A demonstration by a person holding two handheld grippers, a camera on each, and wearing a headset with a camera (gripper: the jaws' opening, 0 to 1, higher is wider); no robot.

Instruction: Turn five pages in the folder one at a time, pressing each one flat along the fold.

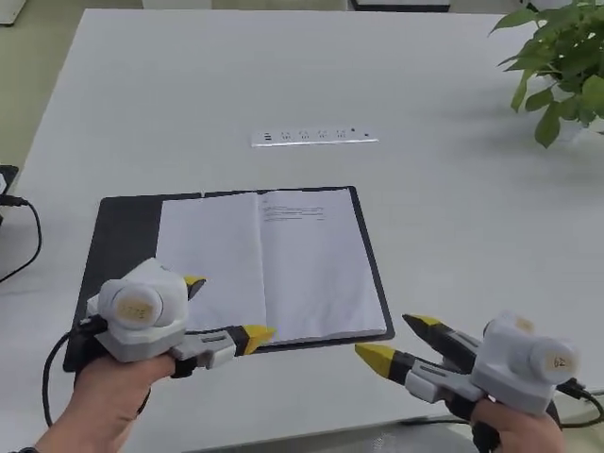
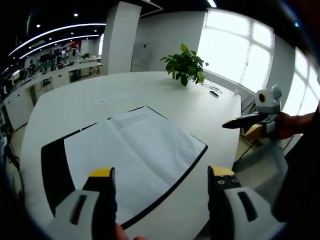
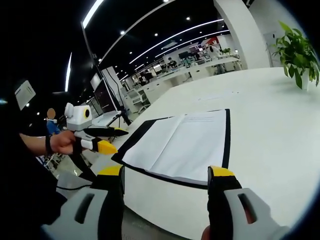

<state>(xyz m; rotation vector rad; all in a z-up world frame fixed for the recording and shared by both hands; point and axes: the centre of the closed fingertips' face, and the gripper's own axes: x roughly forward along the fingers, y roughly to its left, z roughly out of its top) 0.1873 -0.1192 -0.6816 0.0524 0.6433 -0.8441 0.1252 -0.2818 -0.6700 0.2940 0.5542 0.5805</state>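
1. The left gripper (image 1: 226, 309) is held in a hand (image 1: 109, 396) at the table's near edge, over the folder's near left corner. Its yellow-tipped jaws are spread wide with nothing between them.
2. The right gripper (image 1: 398, 338) is held above the table's near edge, just off the folder's near right corner. It points toward the folder, jaws parted and empty.
3. The folder (image 1: 123, 245), the task's thing, lies open and flat on the white table (image 1: 453, 208). It sits close to the near edge and left of the middle. Its black cover shows as a broad bare strip on the left and a thin border elsewhere.
4. Two white pages (image 1: 283, 269) lie flat on either side of the fold. The right page carries a few lines of print at its far end, too small to read.
5. A dark cable (image 1: 30, 247) loops at the table's left edge.
6. Beyond the folder, a white power strip (image 1: 314, 137) lies flat toward the middle of the table.
7. A leafy green plant (image 1: 562, 66) stands at the far right corner.
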